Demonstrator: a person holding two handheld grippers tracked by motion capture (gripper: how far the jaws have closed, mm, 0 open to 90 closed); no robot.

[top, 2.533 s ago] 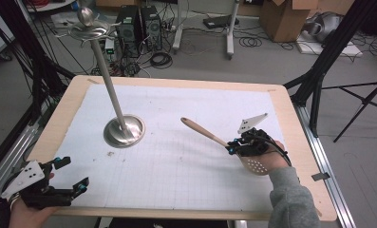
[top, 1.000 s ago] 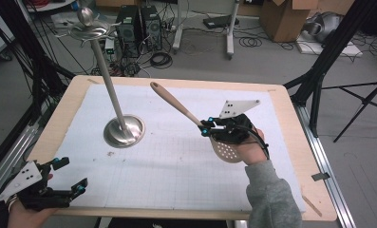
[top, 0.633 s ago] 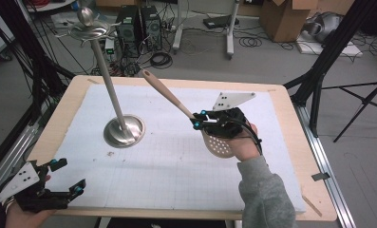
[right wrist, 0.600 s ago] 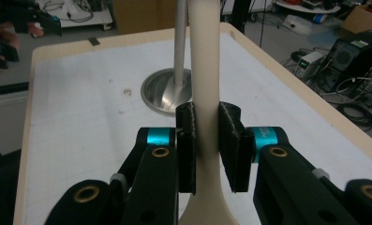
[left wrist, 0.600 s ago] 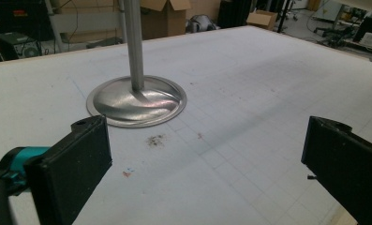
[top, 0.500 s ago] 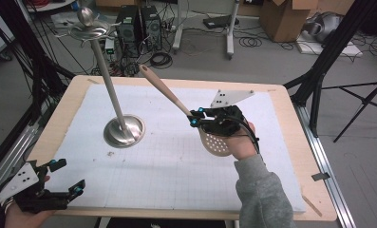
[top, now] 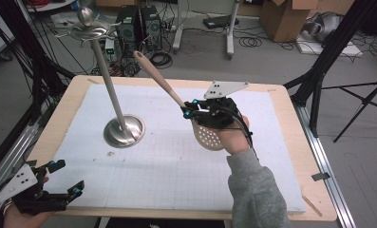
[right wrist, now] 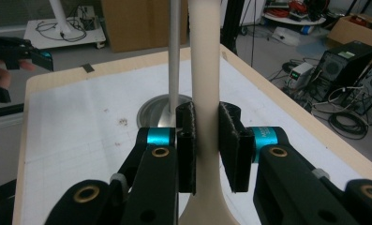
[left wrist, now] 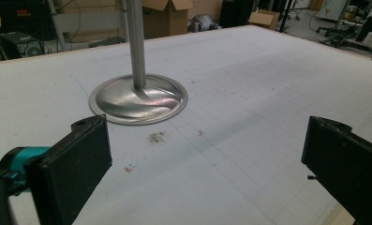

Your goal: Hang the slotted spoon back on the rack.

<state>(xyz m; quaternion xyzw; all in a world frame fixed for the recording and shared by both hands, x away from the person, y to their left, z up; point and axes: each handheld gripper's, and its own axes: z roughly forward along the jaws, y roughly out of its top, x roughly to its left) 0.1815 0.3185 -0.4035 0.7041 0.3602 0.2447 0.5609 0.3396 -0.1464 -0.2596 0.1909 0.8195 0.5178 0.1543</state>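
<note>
Right gripper (right wrist: pixel 206 140) clamps slotted spoon (top: pixel 167 90) handle w/ both pads

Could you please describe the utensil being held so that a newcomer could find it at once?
On the white mat of the wooden table, look right of the metal stand. The right gripper clamps a beige slotted spoon, its handle slanting up toward the stand's top and its perforated bowl below the hand.

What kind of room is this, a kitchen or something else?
Probably a lab or workshop, not a kitchen. Computer towers and loose cables sit on the floor, cardboard boxes stand behind, and the work table is ringed by a black frame.
</note>
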